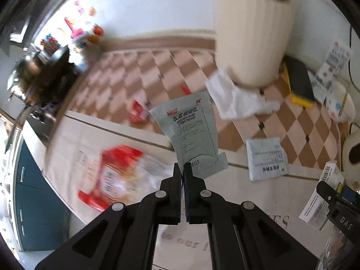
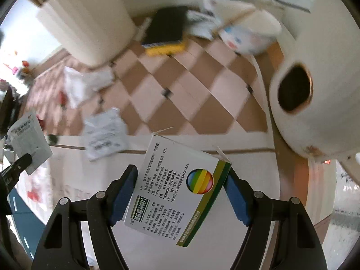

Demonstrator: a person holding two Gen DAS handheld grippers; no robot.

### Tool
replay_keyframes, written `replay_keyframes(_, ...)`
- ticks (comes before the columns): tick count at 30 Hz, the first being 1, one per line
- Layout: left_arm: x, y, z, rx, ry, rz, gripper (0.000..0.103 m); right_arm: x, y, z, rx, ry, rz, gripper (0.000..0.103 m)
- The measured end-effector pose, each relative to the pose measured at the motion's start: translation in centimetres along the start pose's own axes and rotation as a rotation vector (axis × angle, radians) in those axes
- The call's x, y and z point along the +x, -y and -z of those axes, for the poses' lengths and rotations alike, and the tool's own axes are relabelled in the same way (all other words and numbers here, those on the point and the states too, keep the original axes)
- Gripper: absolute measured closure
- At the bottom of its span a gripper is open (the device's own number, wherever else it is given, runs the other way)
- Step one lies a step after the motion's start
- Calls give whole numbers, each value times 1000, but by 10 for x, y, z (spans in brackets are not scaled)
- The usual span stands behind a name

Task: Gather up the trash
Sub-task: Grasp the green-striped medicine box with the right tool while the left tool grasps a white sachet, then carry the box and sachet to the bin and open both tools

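My left gripper [image 1: 182, 168] is shut on the corner of a grey-green medicine sachet [image 1: 191, 130] and holds it up above the table; the sachet also shows at the left of the right wrist view [image 2: 28, 139]. My right gripper [image 2: 181, 180] is shut on a white medicine box [image 2: 177, 191] with a green edge and a rainbow ball print; the box also shows at the right edge of the left wrist view [image 1: 321, 195]. On the table lie a second grey sachet [image 1: 265, 158], a crumpled white tissue [image 1: 236, 96], a red-and-clear wrapper [image 1: 117, 175] and a small red wrapper [image 1: 137, 112].
A tall cream bin [image 1: 249, 36] stands at the back on the checkered cloth [image 1: 144, 72]. A black-and-yellow box [image 1: 299, 83] and a paper cup [image 2: 249, 33] sit near the wall. A large white round vessel [image 2: 315, 90] stands at the right. Blue cabinets [image 1: 33, 198] lie below the table's left edge.
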State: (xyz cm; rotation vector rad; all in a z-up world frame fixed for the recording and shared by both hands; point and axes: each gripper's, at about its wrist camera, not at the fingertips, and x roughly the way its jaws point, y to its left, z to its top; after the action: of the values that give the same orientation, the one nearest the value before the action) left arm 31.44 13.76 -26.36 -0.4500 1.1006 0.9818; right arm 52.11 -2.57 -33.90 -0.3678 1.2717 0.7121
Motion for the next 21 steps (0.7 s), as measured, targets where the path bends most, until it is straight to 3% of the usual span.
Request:
replay_keyframes(3,-7,-31,-6,-33,40,-6,103,-18,-26,-5,-47,41,-33,26)
replay_keyframes(11,-42,-142,22,-158,94,-30,103,-57,-132,2,-194,111,-133,26)
replay_keyframes(17,-58,-255,74,-298,86,-97,103,-87,-240,49,-329,134,-244,26)
replay_keyframes(21,-61,-329,126,-406,64,-148,103,-90,-317,92,-435,108,-304,26)
